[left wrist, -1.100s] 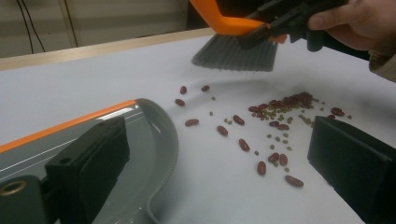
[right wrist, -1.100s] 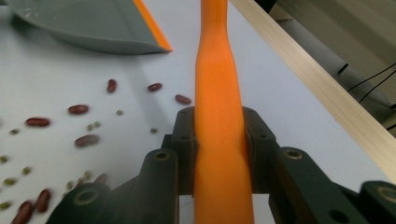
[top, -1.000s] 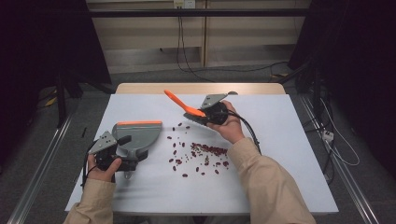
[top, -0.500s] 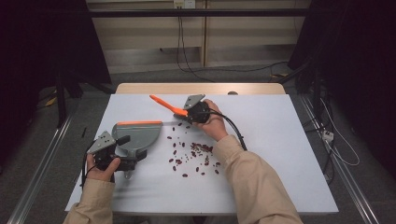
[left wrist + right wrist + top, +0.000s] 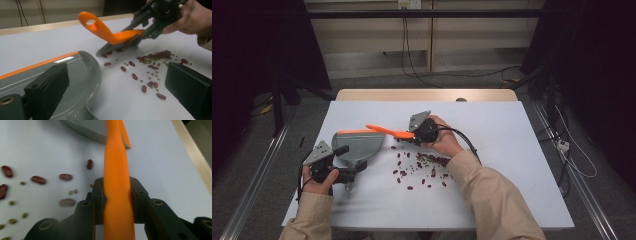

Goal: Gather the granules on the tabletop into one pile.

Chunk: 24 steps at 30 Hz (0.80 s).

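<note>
Brush (image 5: 389,131): orange curved handle with a hole at its far end, dark bristle strip; low over the table (image 5: 512,150) by the spilled beans (image 5: 424,167)
Right gripper (image 5: 417,134): clenched on the brush handle
Left gripper (image 5: 344,162): at the grey dustpan (image 5: 357,145); grip cannot be told

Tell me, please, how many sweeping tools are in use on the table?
2: the grey dustpan, flat on the table, its handle held in the left gripper; and the orange-handled brush, clamped in the right gripper by the spilled beans.
</note>
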### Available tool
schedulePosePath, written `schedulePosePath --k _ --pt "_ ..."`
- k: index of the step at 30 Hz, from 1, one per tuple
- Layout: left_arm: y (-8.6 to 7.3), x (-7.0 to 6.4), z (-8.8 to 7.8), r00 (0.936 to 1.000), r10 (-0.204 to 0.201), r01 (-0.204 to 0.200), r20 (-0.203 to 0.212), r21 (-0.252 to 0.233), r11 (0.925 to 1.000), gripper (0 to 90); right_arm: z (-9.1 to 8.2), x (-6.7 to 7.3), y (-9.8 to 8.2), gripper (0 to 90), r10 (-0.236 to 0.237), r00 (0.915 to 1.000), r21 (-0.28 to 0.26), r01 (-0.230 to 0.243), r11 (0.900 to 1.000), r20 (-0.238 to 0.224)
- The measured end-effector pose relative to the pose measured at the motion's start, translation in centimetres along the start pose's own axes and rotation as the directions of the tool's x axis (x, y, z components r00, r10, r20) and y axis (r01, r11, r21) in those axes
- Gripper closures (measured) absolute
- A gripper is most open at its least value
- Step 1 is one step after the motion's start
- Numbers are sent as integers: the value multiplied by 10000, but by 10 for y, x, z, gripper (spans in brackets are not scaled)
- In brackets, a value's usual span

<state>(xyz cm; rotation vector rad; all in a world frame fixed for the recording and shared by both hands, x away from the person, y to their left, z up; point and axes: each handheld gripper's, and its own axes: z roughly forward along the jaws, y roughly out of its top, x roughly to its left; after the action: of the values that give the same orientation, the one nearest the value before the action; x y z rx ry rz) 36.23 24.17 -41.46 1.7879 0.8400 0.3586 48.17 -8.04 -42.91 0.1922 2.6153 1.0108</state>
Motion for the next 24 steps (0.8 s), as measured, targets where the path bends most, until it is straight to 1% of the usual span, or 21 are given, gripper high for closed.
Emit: schedulePosePath --k 2,4,5,7,10,14,16,18,19,22,24 --pt "0 0 0 10000 44 -44 -10 30 10000 52 -4 4 -1 709 -138 9997 -37 138 9999 -188" --pt "-1 0 -1 10000 76 -76 -34 49 10000 52 -8 9 -2 710 -175 9994 -58 174 9998 -304" --pt "-1 0 -1 10000 27 -27 -35 9 10000 53 -10 11 -2 710 -319 9988 -71 317 9995 -381" --pt "-2 1 -2 10000 32 -32 -82 42 10000 52 -15 16 -3 710 -303 9981 -66 300 9995 -531" --pt "-3 2 -3 9999 7 -7 -110 10 10000 52 -21 25 -5 710 -532 9959 -128 524 9985 -734" --pt "-3 2 -3 9999 30 -29 -127 81 10000 53 -29 33 -8 710 -602 9939 -163 589 9981 -924" --pt "-3 1 -2 9999 64 -63 -105 77 10000 52 -33 37 -10 710 -559 9932 -209 541 9983 -1023" --pt "-3 1 -2 9999 75 -74 -105 97 9999 53 -36 39 -12 711 -548 9929 -249 524 9983 -1051" --pt "-3 1 -2 9999 93 -92 -99 109 9999 53 -38 39 -12 712 -459 9934 -249 435 9987 -1051" --pt "-4 1 -2 9999 124 -122 -67 163 9998 53 -44 38 -13 715 -319 9961 -467 282 9985 -817" --pt "-4 0 0 9999 134 -133 -48 178 9998 53 -47 34 -14 715 -31 9981 -755 -15 9971 -612"
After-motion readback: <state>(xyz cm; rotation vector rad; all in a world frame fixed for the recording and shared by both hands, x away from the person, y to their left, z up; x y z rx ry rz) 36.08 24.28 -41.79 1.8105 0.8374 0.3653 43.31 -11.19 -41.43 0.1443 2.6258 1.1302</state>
